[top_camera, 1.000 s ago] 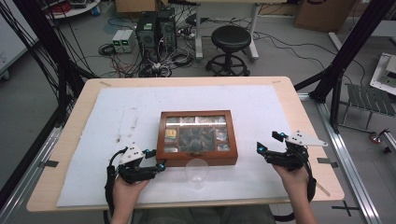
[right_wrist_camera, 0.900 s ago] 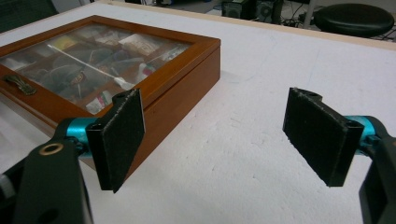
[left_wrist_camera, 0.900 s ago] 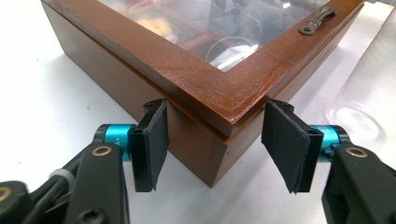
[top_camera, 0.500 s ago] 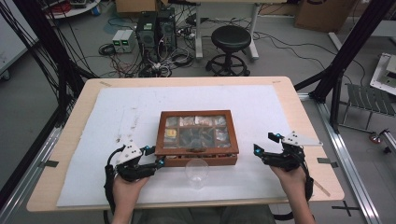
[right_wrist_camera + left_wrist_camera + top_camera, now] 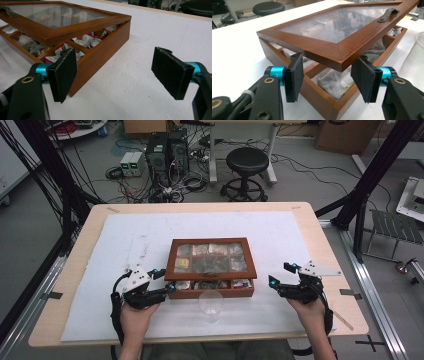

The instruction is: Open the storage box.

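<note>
A: Left tongs [image 5: 329, 75] straddle the lid [image 5: 342, 32] corner of the tea box [image 5: 212, 267] mid-tabletop [image 5: 300, 245]; they've just widened, pads not clamping. The lid now stands raised off the base.

B: Right tongs [image 5: 117, 75] gape empty beside it.

Between our right gripper's [image 5: 117, 76] wide-apart jaws lies bare white mat [image 5: 150, 37]; left of them, the wooden box's [image 5: 100, 52] corner, glass lid [image 5: 62, 18] raised over sachets [image 5: 85, 40].
</note>
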`<state>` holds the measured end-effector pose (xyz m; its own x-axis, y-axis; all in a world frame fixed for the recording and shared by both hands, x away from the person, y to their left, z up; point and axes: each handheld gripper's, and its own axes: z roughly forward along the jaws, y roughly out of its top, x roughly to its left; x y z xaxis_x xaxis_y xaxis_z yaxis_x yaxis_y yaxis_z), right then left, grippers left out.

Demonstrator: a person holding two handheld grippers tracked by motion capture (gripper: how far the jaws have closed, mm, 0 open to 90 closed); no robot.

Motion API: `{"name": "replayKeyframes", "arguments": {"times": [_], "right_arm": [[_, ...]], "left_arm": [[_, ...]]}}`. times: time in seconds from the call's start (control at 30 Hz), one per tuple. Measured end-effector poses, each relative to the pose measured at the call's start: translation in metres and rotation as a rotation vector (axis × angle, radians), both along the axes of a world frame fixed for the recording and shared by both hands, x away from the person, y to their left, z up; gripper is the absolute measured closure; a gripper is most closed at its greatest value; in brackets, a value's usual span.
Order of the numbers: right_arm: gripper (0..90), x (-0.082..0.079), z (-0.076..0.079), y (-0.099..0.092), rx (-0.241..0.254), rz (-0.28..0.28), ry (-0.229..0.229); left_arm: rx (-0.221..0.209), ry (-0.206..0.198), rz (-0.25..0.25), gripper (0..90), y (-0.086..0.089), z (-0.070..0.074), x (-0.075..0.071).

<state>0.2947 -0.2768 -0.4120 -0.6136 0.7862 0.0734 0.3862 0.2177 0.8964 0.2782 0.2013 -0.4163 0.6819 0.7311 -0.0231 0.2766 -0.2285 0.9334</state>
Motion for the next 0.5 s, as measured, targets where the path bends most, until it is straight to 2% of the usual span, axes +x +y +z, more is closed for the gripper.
{"name": "replayKeyframes", "arguments": {"times": [0.5], "right_arm": [[21.4,0.001,-0.001,0.003,0.002,0.008,0.006]], "left_arm": [[0.011,-0.069,0.001,42.5,0.000,0.021,0.007]]}}
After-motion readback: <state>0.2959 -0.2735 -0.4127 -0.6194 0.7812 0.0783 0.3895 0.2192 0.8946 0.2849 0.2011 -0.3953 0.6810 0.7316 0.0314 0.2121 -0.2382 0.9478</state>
